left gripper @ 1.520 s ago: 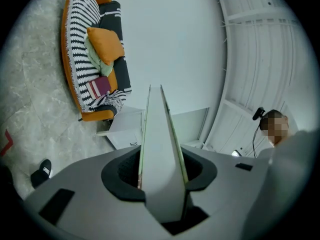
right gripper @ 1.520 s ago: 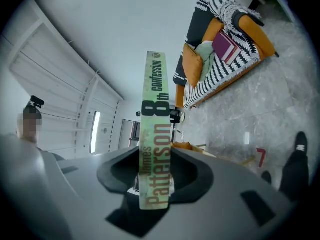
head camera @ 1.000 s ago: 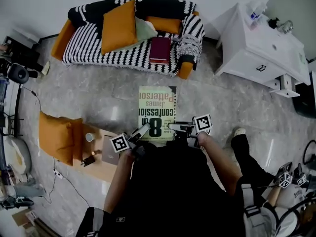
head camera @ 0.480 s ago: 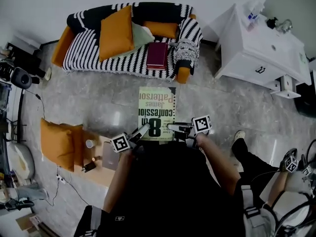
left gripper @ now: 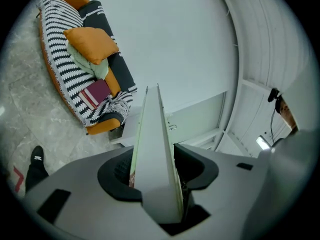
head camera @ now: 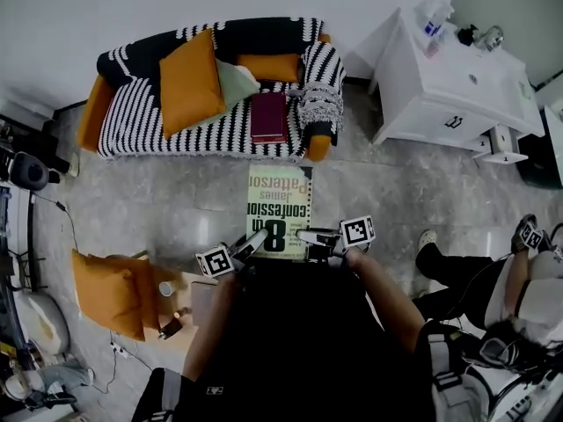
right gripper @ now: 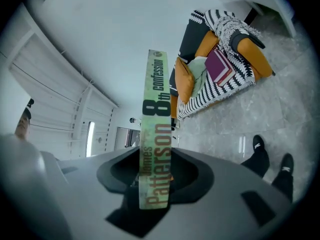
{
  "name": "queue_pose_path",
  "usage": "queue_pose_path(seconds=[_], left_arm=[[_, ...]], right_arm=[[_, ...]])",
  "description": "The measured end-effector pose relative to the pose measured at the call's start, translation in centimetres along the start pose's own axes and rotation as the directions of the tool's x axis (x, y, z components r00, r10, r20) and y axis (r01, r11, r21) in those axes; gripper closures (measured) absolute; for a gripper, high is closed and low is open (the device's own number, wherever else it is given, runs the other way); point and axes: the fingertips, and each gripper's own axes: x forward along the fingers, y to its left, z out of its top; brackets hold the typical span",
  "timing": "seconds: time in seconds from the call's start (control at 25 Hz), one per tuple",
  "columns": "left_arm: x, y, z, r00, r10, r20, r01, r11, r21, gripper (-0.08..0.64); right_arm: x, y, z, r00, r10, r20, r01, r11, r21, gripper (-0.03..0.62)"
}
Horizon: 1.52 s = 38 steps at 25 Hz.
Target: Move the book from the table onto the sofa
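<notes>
As we look down from the head, an orange floor cushion [head camera: 110, 293] lies at the far left on the grey marble floor [head camera: 158, 200]. Just right of it stands the low wooden counter [head camera: 180, 299], with a cup [head camera: 166, 287] near its left edge; our left arm hides the counter's right part.

Next come the left tongs [head camera: 255, 236], which hold the book [head camera: 280, 196] by its near left corner. In the left gripper view the white page edge stands between the pads and fills the gap, though these jaws have just been opening a little. We hold the book flat in the air above the floor, cover up, between us and the sofa [head camera: 141, 121], touching neither the counter nor the sofa. The right tongs [head camera: 306, 234] grip the near right corner. In the right gripper view the printed spine stands upright between jaws closed on it.

Beyond the book, the black-and-white striped sofa runs along the wall. A large orange cushion [head camera: 187, 82] leans at the middle of its back, with a pale green cushion [head camera: 236, 82] beside it. A dark red book [head camera: 268, 117] lies on the seat near the right armrest. Right of the sofa stands a white cabinet [head camera: 449, 95], and at the lower right is another person [head camera: 519, 323].
</notes>
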Motion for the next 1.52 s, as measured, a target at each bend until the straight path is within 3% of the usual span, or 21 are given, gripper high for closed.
queue_pose_path(seconds=[0.12, 0.24, 0.32, 0.48, 0.68, 1.16, 1.52], left_arm=[[0.3, 0.7, 2.5, 0.999, -0.013, -0.037, 0.013, 1.0, 0.014, 0.362], [0.1, 1.6, 5.6, 0.998, -0.022, -0.064, 0.026, 0.998, 0.05, 0.359], [-0.1, 2.4, 7.2, 0.996, -0.029, -0.08, 0.034, 0.997, 0.07, 0.356], [0.0, 4.0, 8.8, 0.992, -0.038, -0.121, 0.049, 0.995, 0.088, 0.348], [-0.2, 4.5, 11.6, 0.987, -0.035, -0.154, 0.055, 0.99, 0.127, 0.341], [-1.3, 6.6, 16.4, 0.999, -0.022, -0.046, 0.028, 0.991, 0.13, 0.321], [-0.8, 8.0, 20.5, 0.993, 0.1, 0.063, -0.109, 0.984, 0.141, 0.301]], right_arm=[[2.0, -0.1, 1.8, 1.0, -0.012, 0.007, 0.012, 1.0, 0.002, 0.416], [4.0, -1.1, 3.4, 0.997, -0.074, 0.009, 0.074, 0.997, 0.017, 0.416], [5.9, -0.5, 4.5, 0.999, -0.052, 0.015, 0.052, 0.999, -0.01, 0.416], [7.0, -1.8, 5.3, 0.991, -0.134, 0.017, 0.135, 0.991, -0.014, 0.416], [9.3, -1.7, 6.6, 0.989, -0.138, 0.047, 0.138, 0.99, 0.002, 0.416], [13.7, -2.3, 10.3, 0.985, -0.172, 0.014, 0.172, 0.985, -0.014, 0.416], [16.3, -3.8, 14.9, 0.988, -0.127, -0.082, 0.127, 0.992, -0.001, 0.416]])
